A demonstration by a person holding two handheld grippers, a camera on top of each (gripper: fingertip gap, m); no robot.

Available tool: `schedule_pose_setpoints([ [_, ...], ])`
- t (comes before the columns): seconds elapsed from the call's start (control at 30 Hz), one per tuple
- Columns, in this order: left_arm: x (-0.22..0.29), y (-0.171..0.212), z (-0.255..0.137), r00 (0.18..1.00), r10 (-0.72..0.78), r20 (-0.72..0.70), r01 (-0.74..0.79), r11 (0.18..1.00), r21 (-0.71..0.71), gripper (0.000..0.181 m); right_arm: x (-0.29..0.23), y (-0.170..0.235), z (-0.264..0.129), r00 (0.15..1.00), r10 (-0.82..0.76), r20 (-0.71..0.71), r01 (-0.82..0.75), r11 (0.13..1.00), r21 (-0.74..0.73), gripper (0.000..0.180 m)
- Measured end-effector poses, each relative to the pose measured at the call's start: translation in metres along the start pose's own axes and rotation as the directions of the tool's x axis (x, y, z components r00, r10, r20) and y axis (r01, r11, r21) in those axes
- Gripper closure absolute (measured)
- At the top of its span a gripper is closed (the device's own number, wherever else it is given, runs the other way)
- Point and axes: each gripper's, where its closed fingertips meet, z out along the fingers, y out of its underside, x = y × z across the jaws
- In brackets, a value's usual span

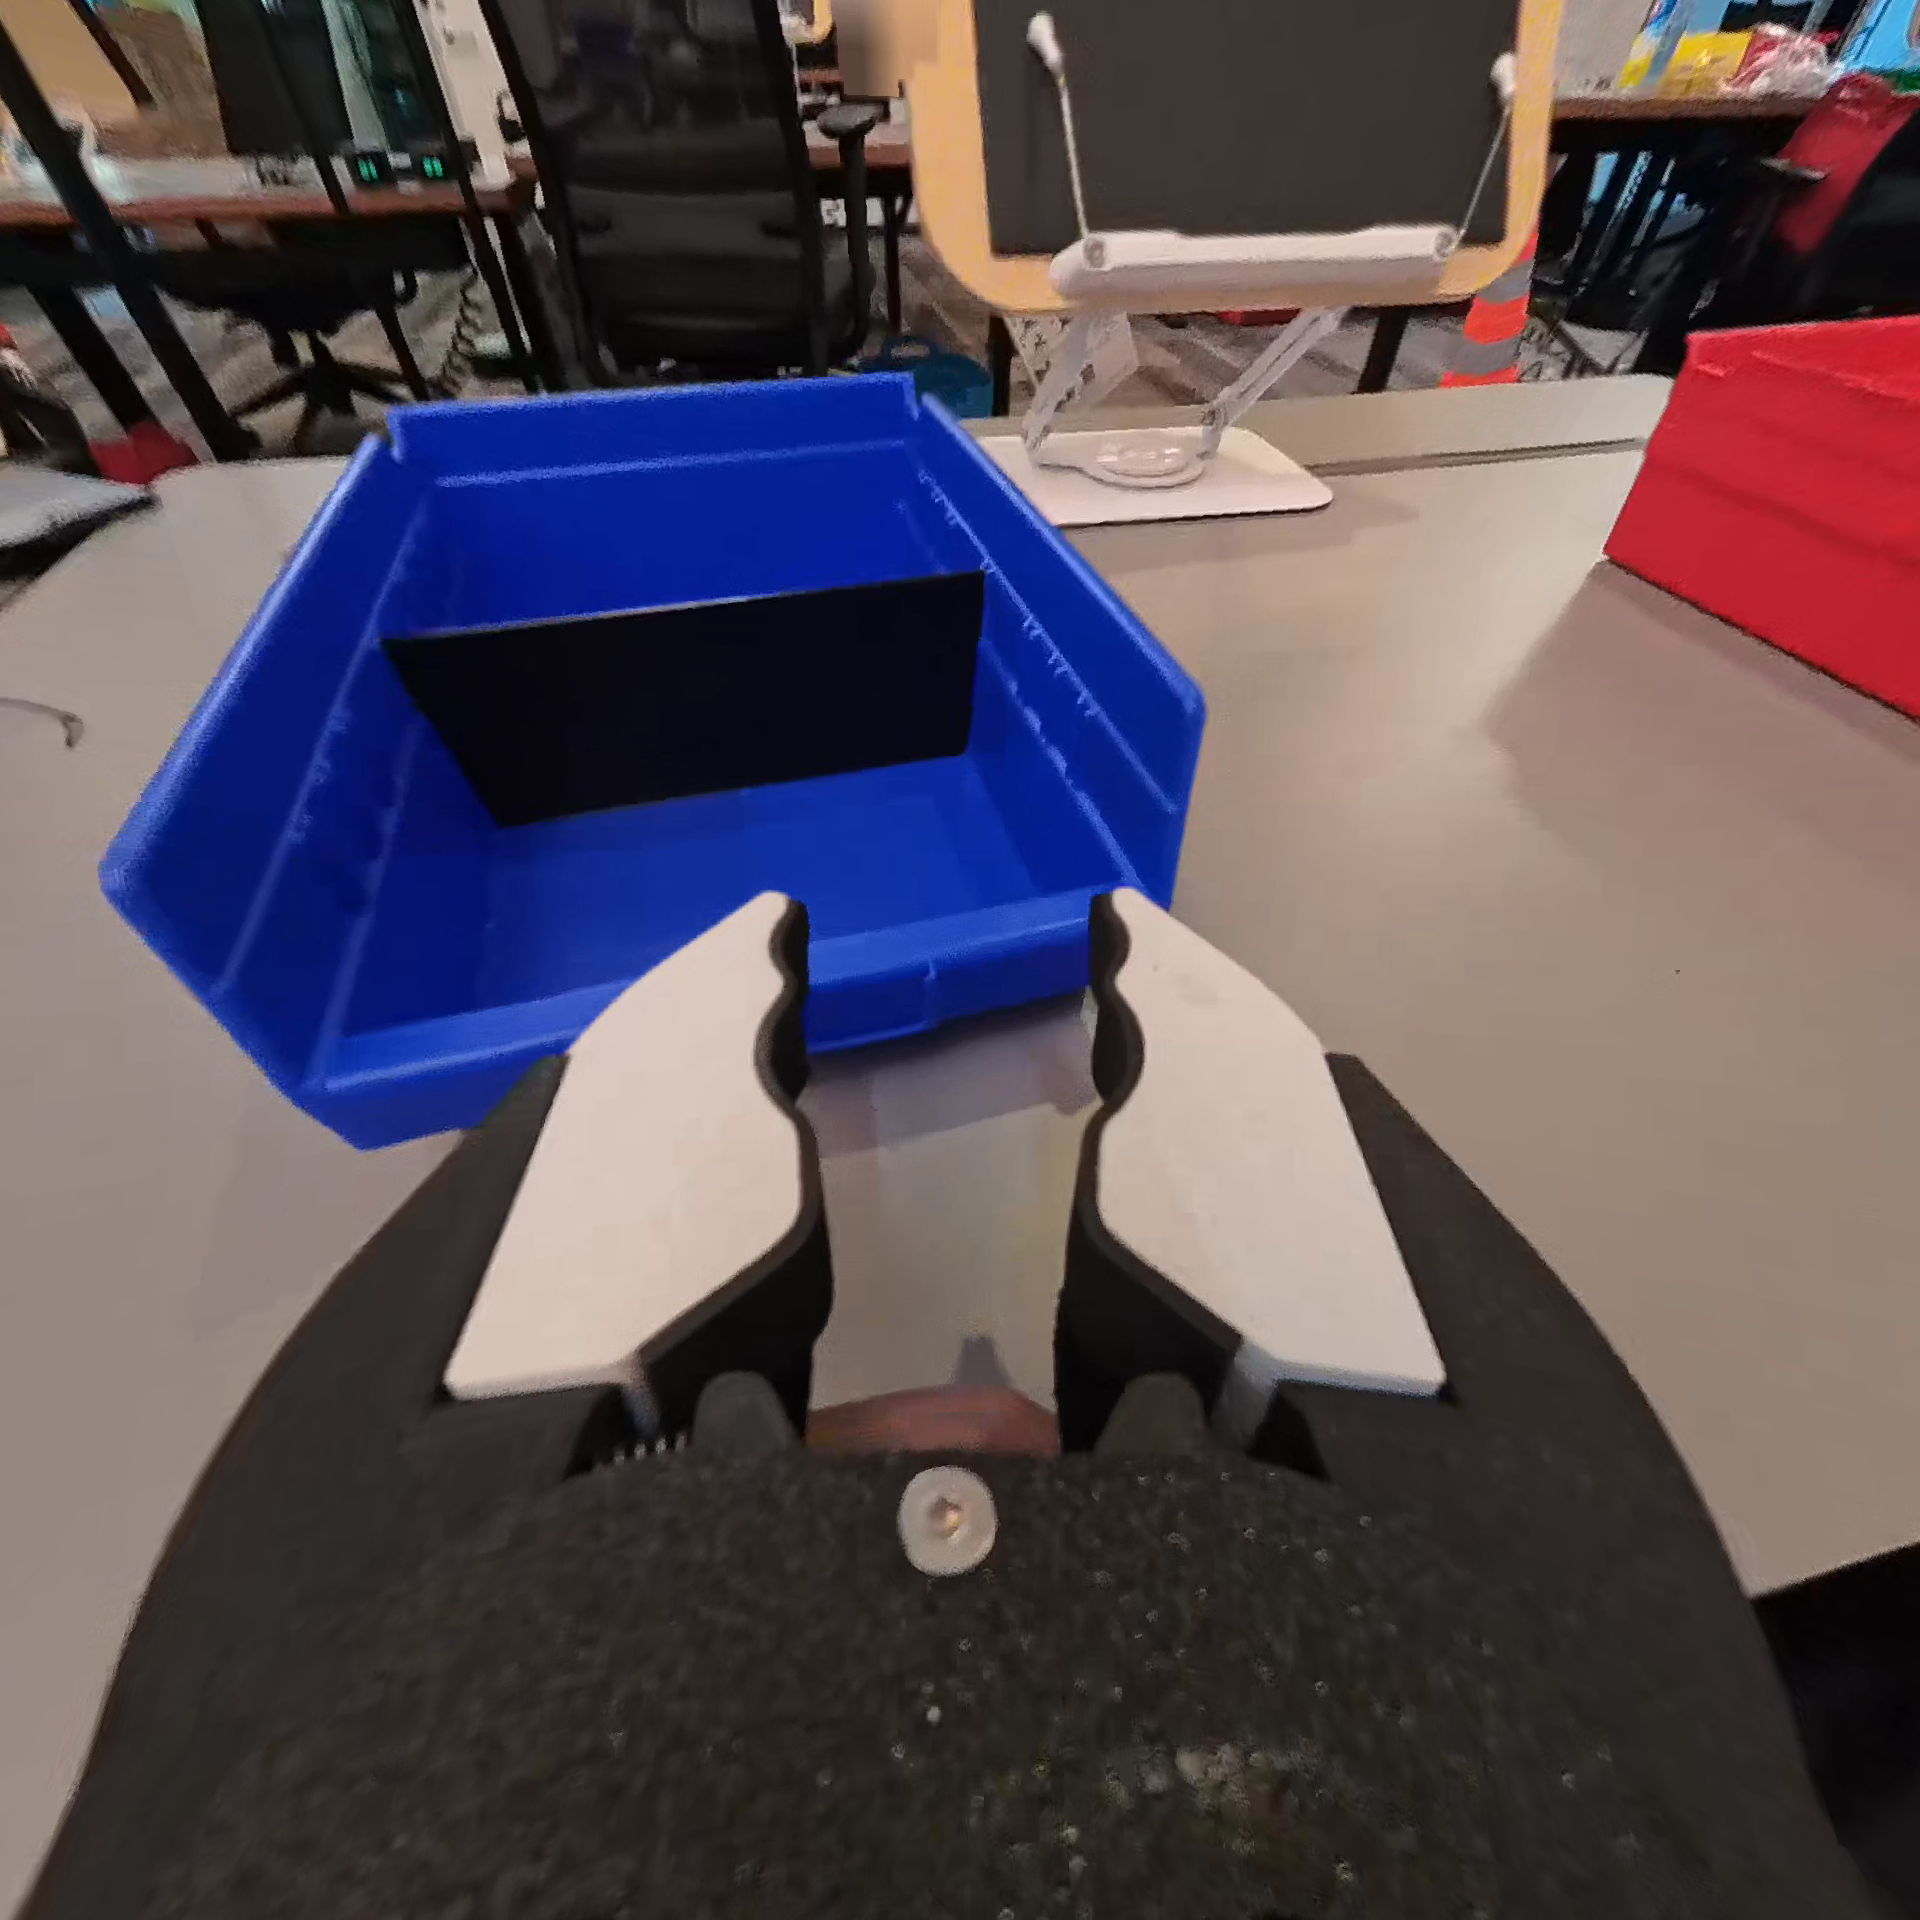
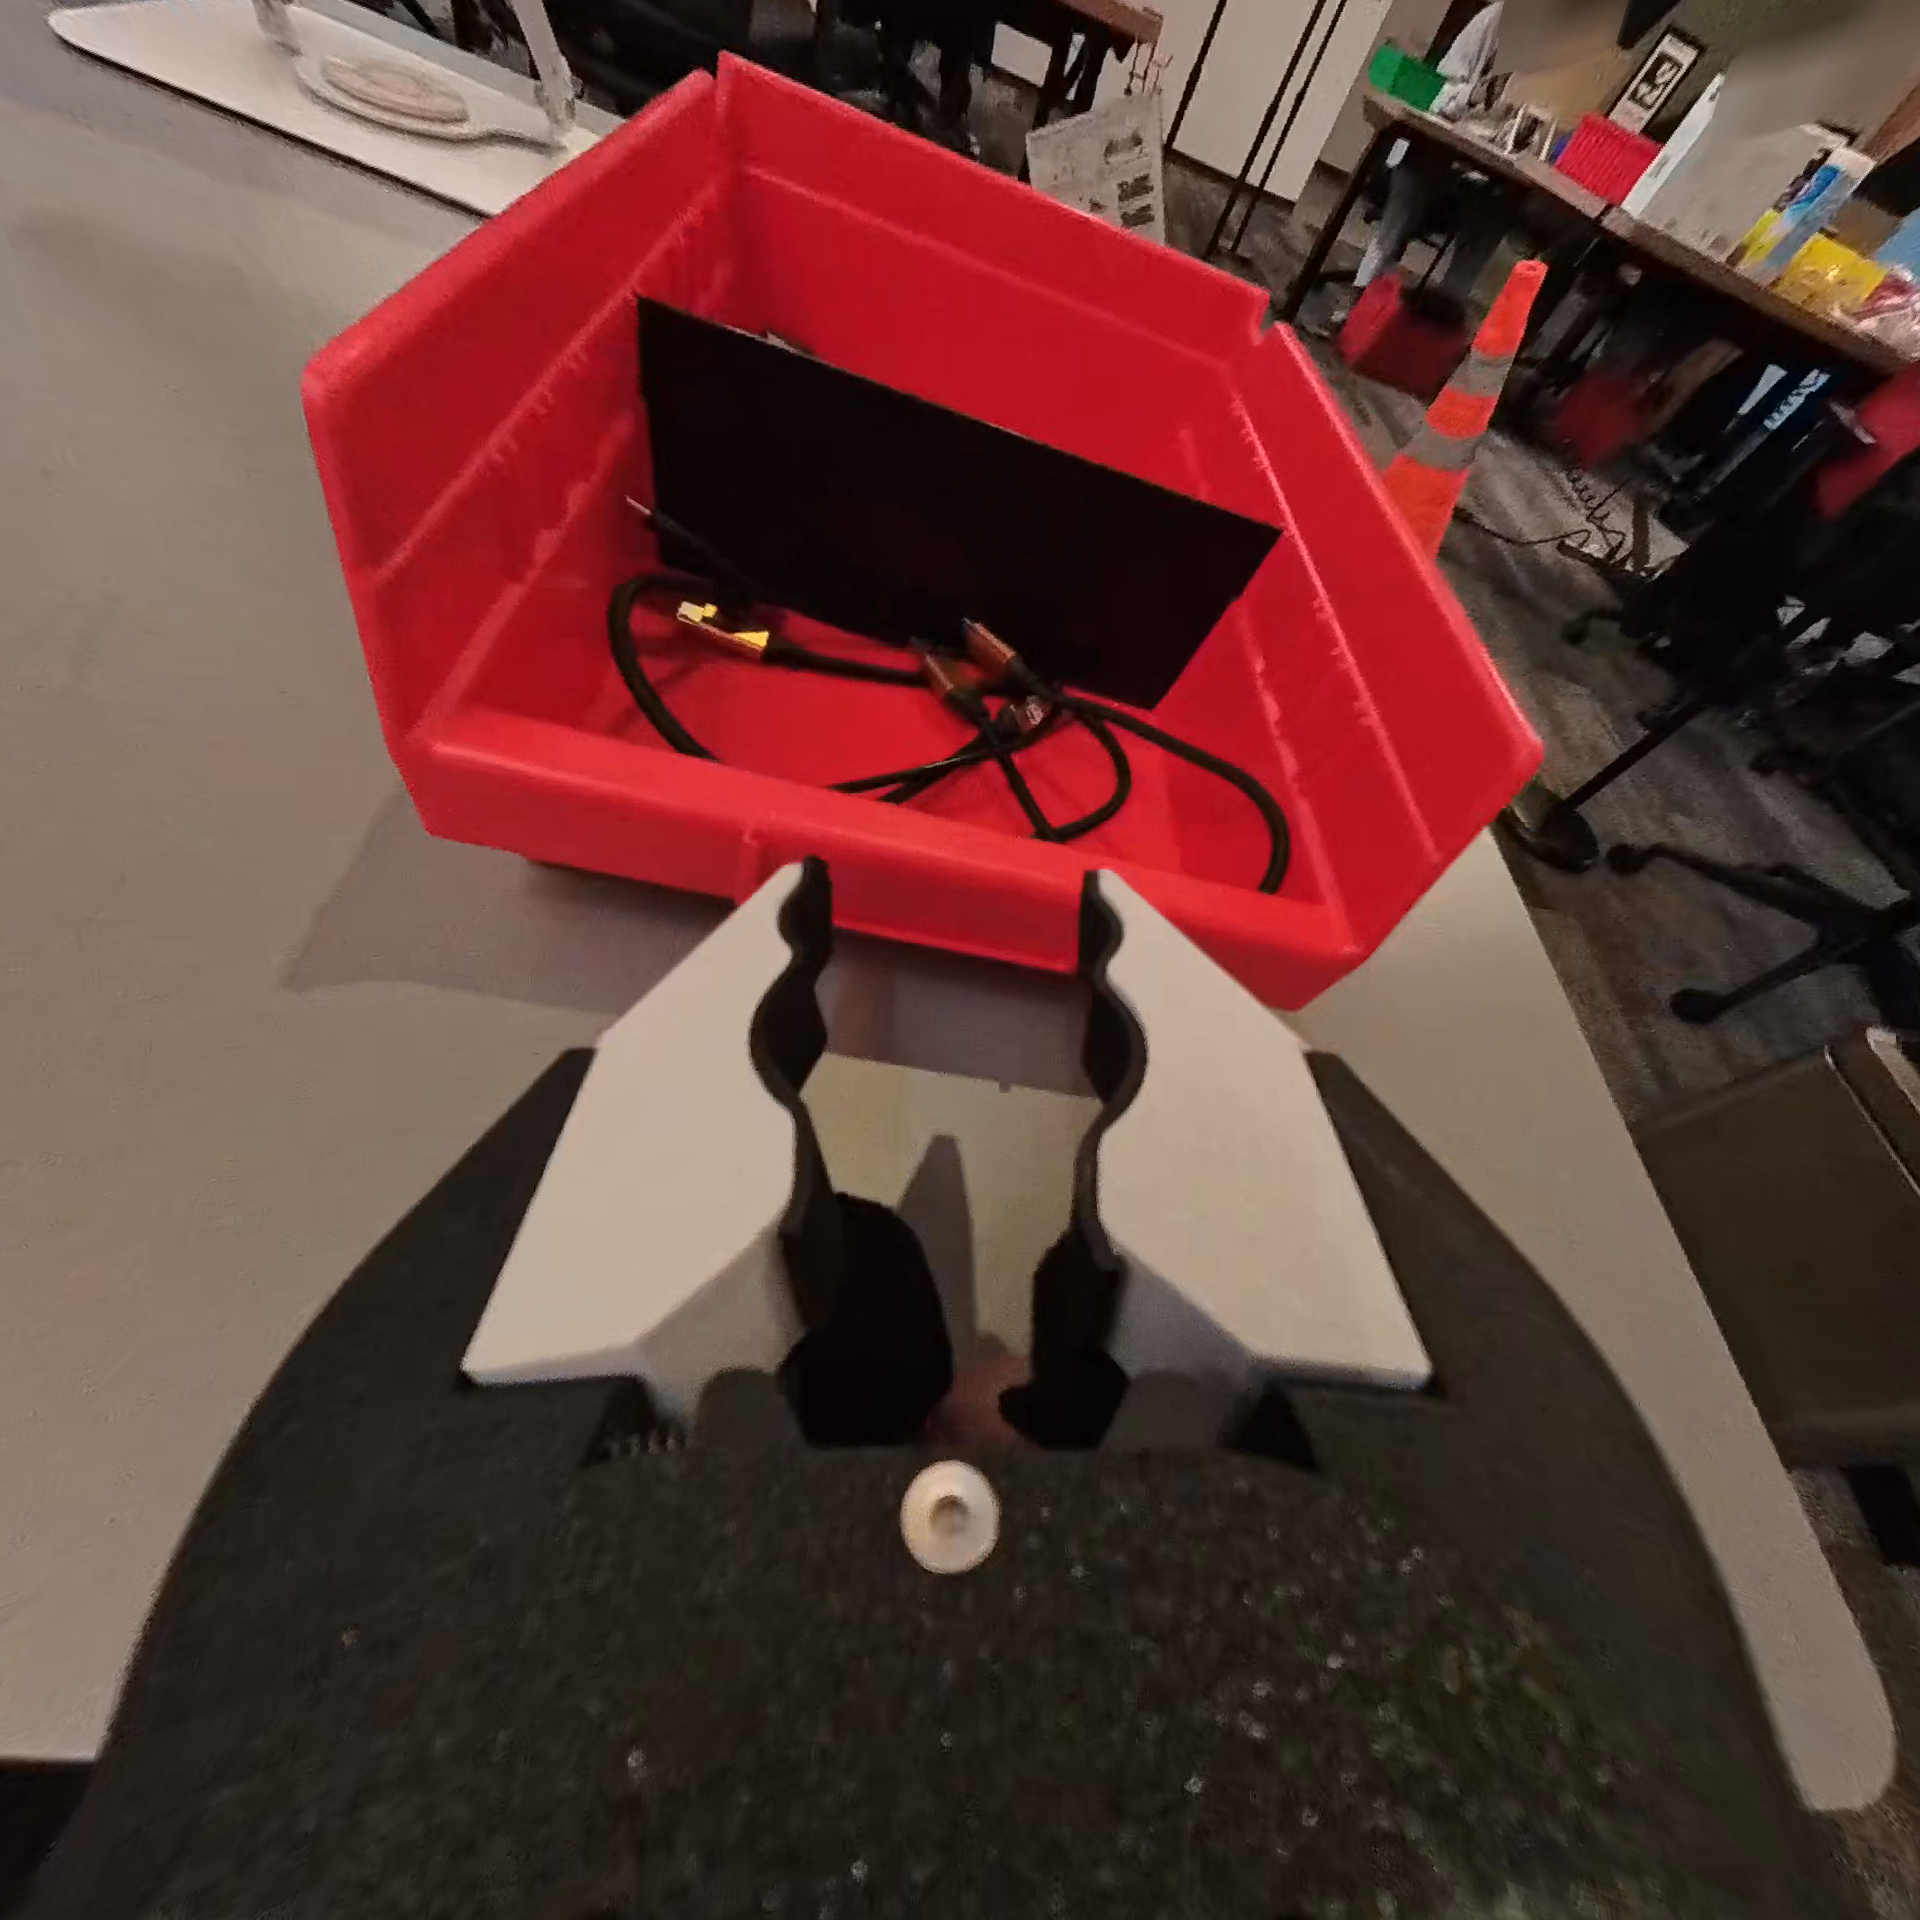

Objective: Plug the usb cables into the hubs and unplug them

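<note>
In the right wrist view a red bin (image 2: 582,436) with a black divider (image 2: 935,509) holds tangled black USB cables (image 2: 935,727) with gold and copper plugs in its near compartment. My right gripper (image 2: 951,904) is open and empty, just in front of the bin's near rim. In the left wrist view a blue bin (image 1: 260,831) with a black divider (image 1: 707,696) shows nothing in its near compartment. My left gripper (image 1: 945,935) is open and empty at that bin's near rim. No hub is in view.
Both bins sit on a grey table (image 1: 1507,935). A white stand base (image 1: 1164,473) with a framed dark panel stands behind the blue bin. The red bin's side (image 1: 1787,509) shows at right. The table edge (image 2: 1538,1039) is right of the red bin; an orange cone (image 2: 1465,405) stands beyond. My right fingertips sit around 55 cm from my left ones.
</note>
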Motion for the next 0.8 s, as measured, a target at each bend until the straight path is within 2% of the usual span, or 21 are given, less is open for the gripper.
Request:
schedule_pose_setpoints([
  [0.13,0.004,0.002,0.003,0.989,0.144,0.041,-0.143,0.990,-0.018,0.128,-0.007,0.002,-0.001,0.994,0.094,0.061,-0.094,0.996,-0.008,0.131],
  [0.3,0.011,0.008,0.005,0.996,0.092,-0.006,-0.092,0.995,-0.044,0.126,-0.016,0.003,-0.001,0.977,0.177,0.120,-0.174,0.984,-0.030,0.129],
  [0.57,0.003,0.011,0.007,0.999,0.047,-0.001,-0.047,0.998,-0.049,0.125,-0.014,0.004,0.003,0.969,0.212,0.127,-0.207,0.977,-0.051,0.133],
  [0.8,0.011,0.014,0.008,0.998,-0.046,-0.052,0.041,0.996,-0.077,0.126,-0.009,0.005,0.002,0.953,0.269,0.143,-0.265,0.963,-0.047,0.133],
])
